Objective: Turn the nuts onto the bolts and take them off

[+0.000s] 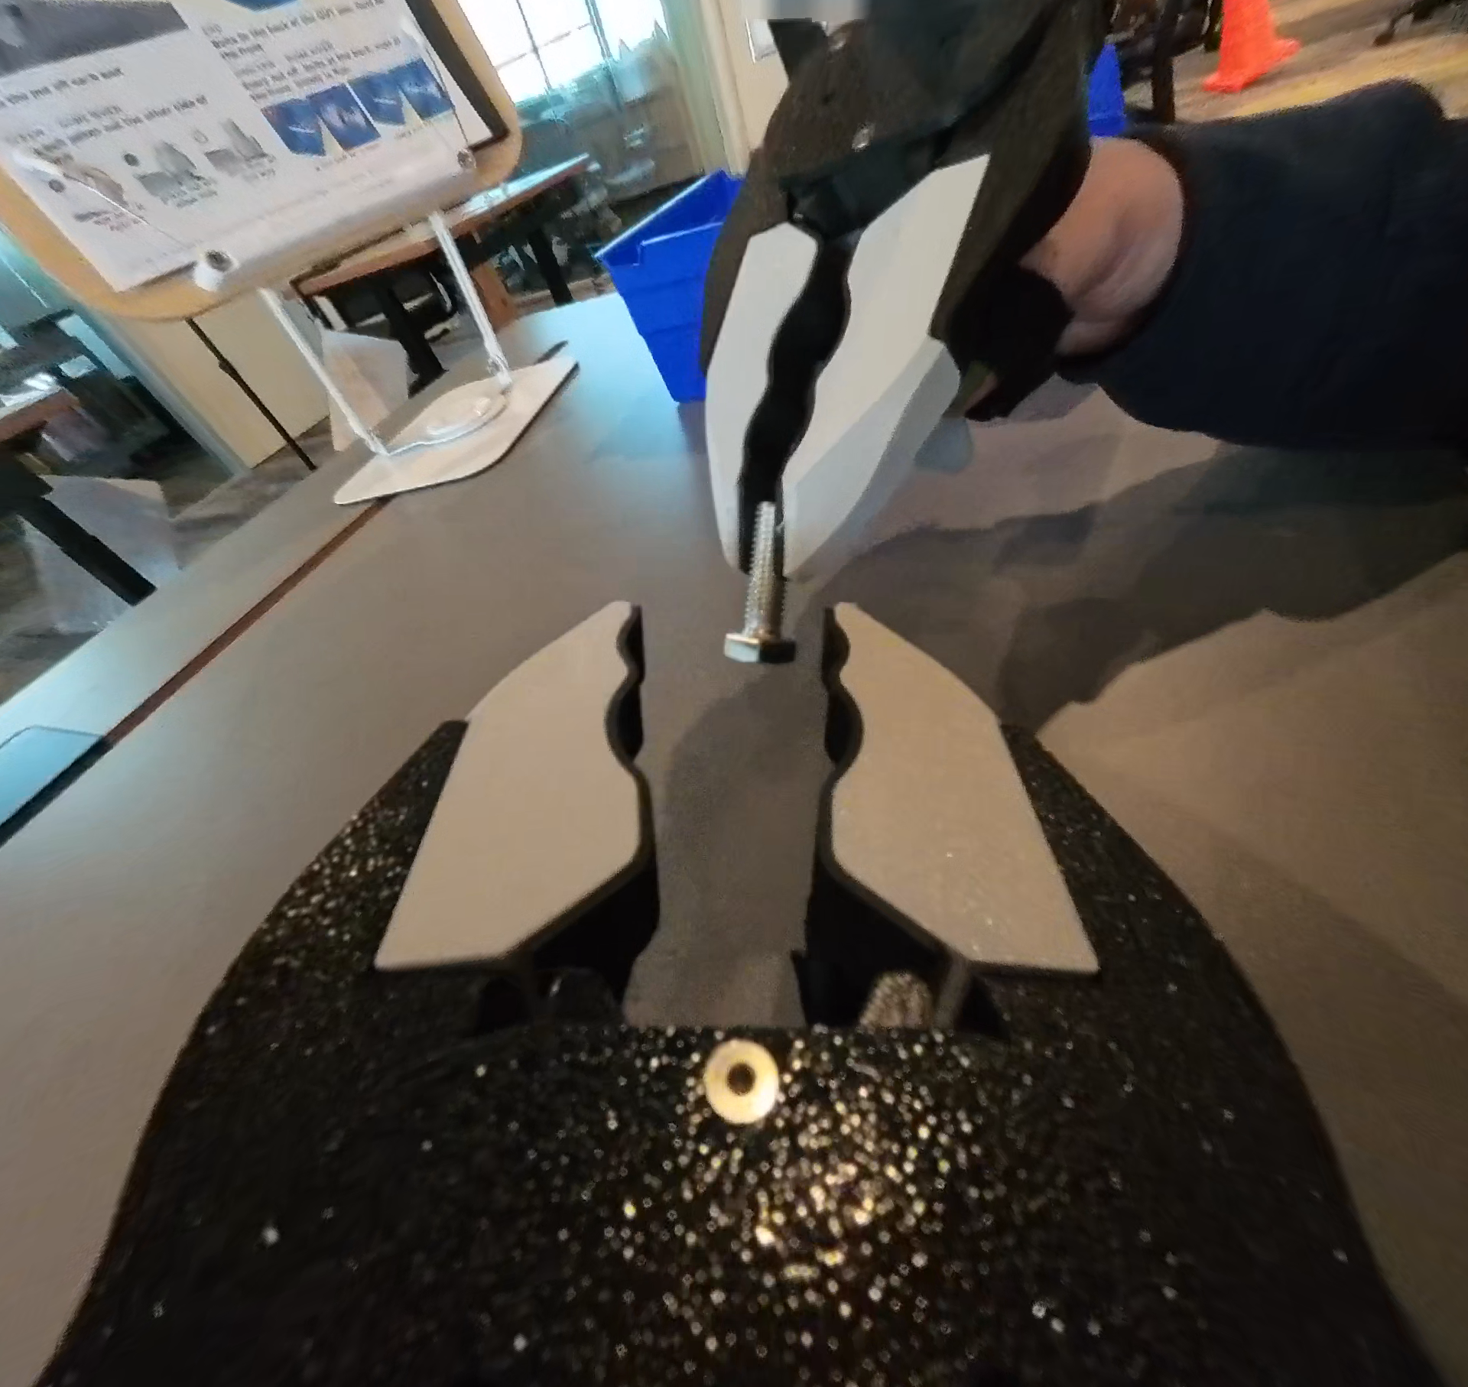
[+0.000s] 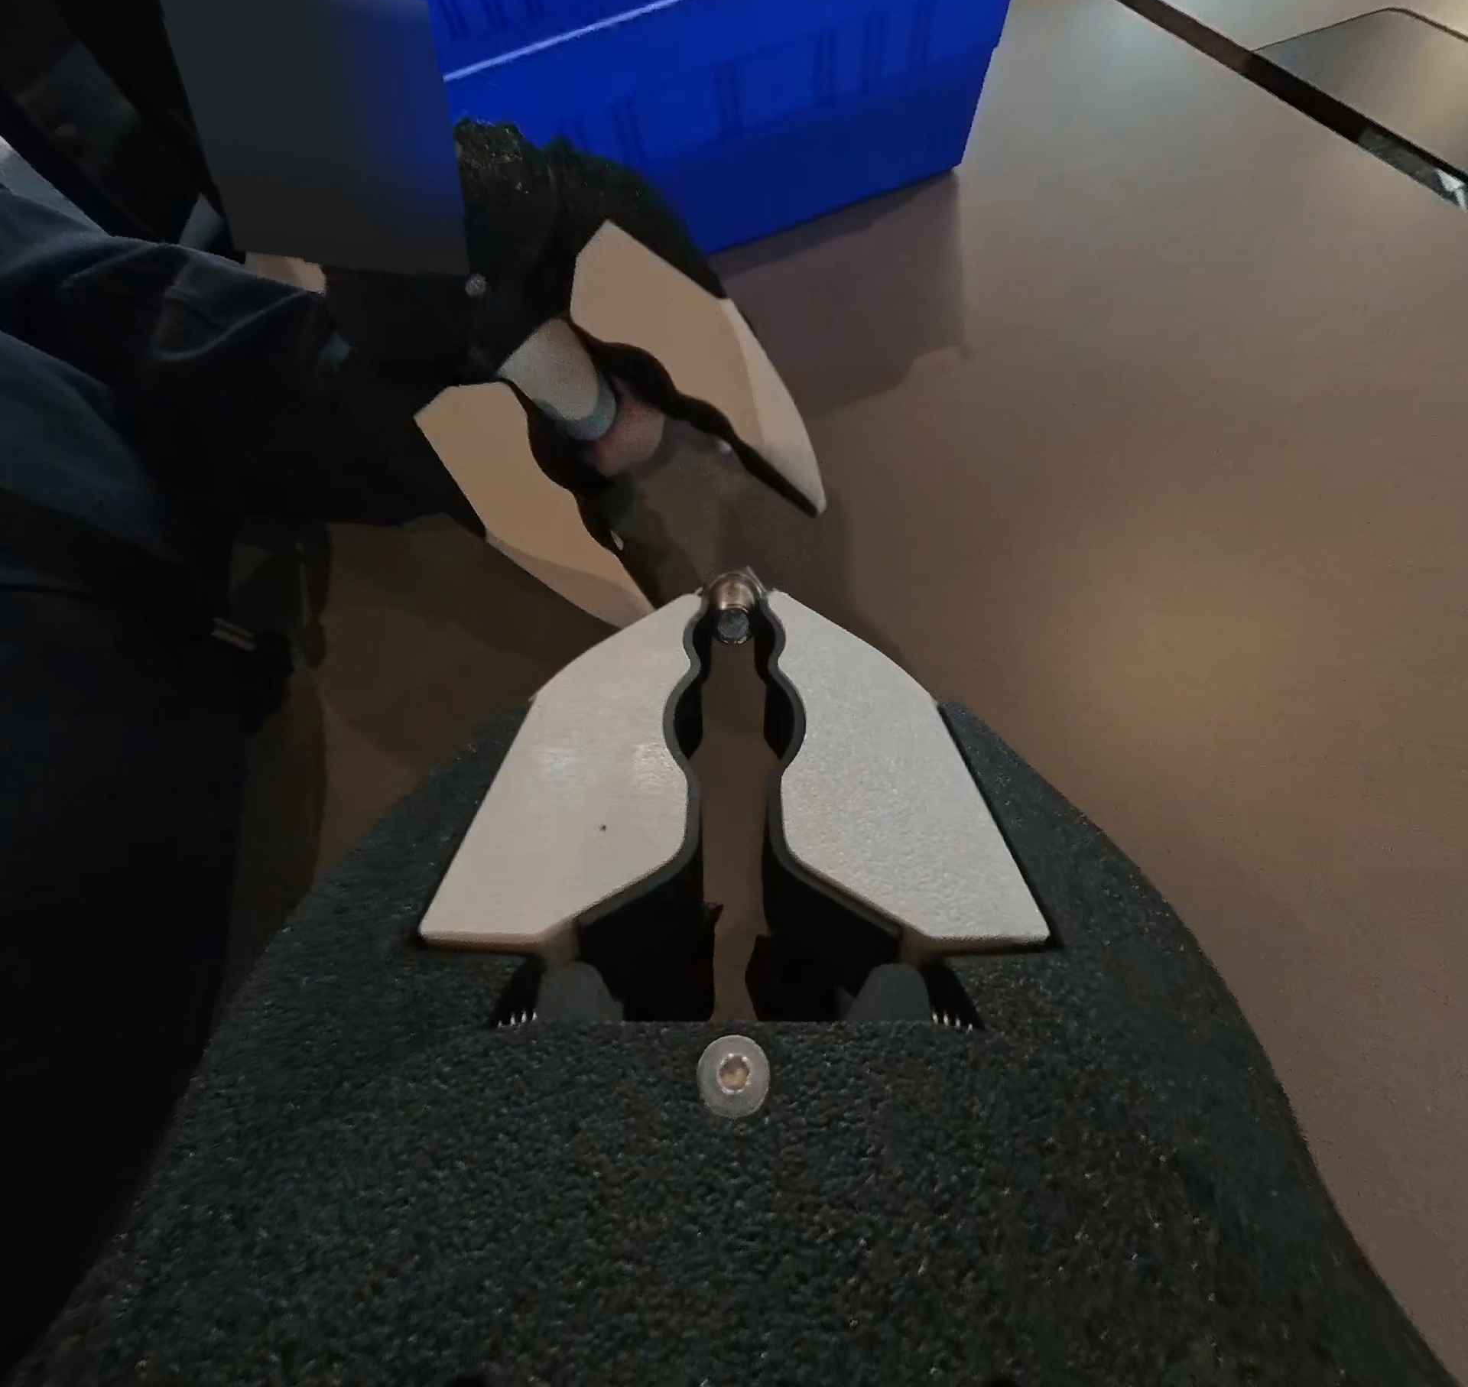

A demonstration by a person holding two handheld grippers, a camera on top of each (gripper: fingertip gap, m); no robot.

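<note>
A silver bolt (image 1: 759,646) hangs head down just above the grey table (image 1: 397,713). My right gripper (image 1: 762,554) comes down from above and is shut on the bolt's threaded shank. In the right wrist view, the bolt (image 2: 732,608) sits pinched at the tips of my right gripper (image 2: 732,618). My left gripper (image 1: 731,618) is open, low over the table, with its jaws on either side of the bolt head and not touching it. It also shows in the right wrist view (image 2: 735,554), open. I see no nut.
A blue bin (image 1: 667,292) stands on the table behind the grippers and also shows in the right wrist view (image 2: 715,62). A sign on a white base (image 1: 461,427) stands at the far left. A long slot (image 2: 1287,78) cuts the tabletop at the far right.
</note>
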